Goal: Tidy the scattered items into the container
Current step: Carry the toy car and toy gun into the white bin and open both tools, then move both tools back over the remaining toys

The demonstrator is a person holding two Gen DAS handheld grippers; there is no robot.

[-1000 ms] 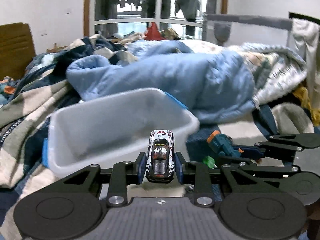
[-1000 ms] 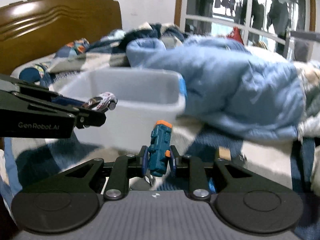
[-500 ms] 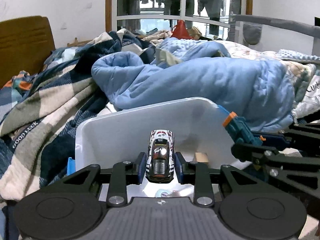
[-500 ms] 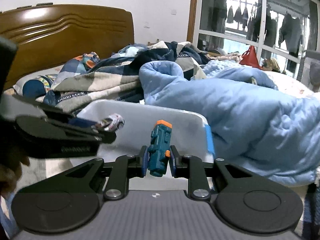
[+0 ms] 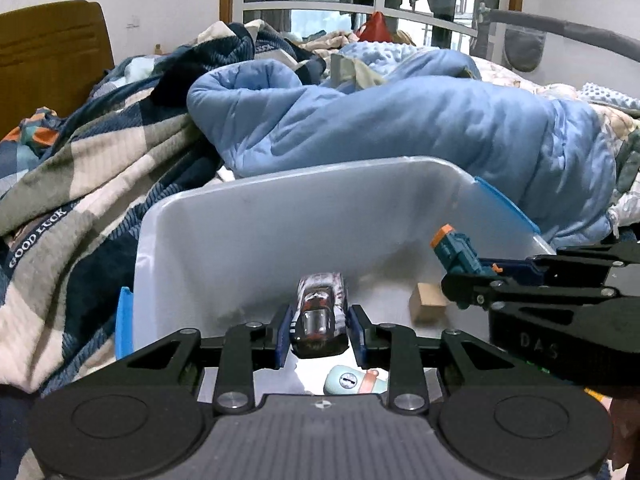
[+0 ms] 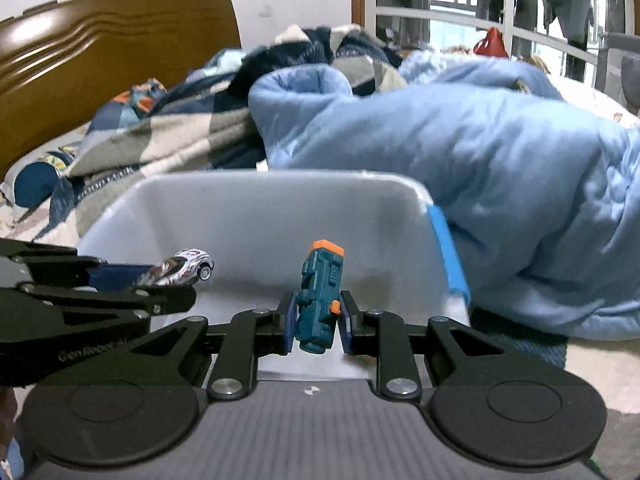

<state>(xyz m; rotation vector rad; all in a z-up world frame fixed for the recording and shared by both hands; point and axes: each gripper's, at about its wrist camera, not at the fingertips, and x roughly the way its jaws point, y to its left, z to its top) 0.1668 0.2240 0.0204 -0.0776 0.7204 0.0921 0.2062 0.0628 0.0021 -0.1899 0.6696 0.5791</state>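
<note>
A white plastic bin (image 5: 280, 216) with blue handles sits on the bed; it also shows in the right wrist view (image 6: 260, 208). My left gripper (image 5: 320, 330) has spread its fingers; a blurred white toy car (image 5: 320, 316) sits loosely between them over the bin, with a gap at each side. The car also shows in the right wrist view (image 6: 180, 270). My right gripper (image 6: 318, 322) is also over the bin with a teal and orange toy blaster (image 6: 320, 296) between its fingers, a gap showing on the right side. The blaster also shows in the left wrist view (image 5: 456, 254).
Inside the bin lie a wooden block (image 5: 428, 306) and a pale green toy (image 5: 352, 380). A blue duvet (image 5: 400, 128) and a checked blanket (image 5: 100, 168) are piled behind the bin. A wooden headboard (image 6: 100, 48) stands at the left.
Both grippers have moved forward over the bin. The left gripper's fingers have spread and the car has tipped and blurred between them. The right gripper's fingers have also loosened around the blaster.
</note>
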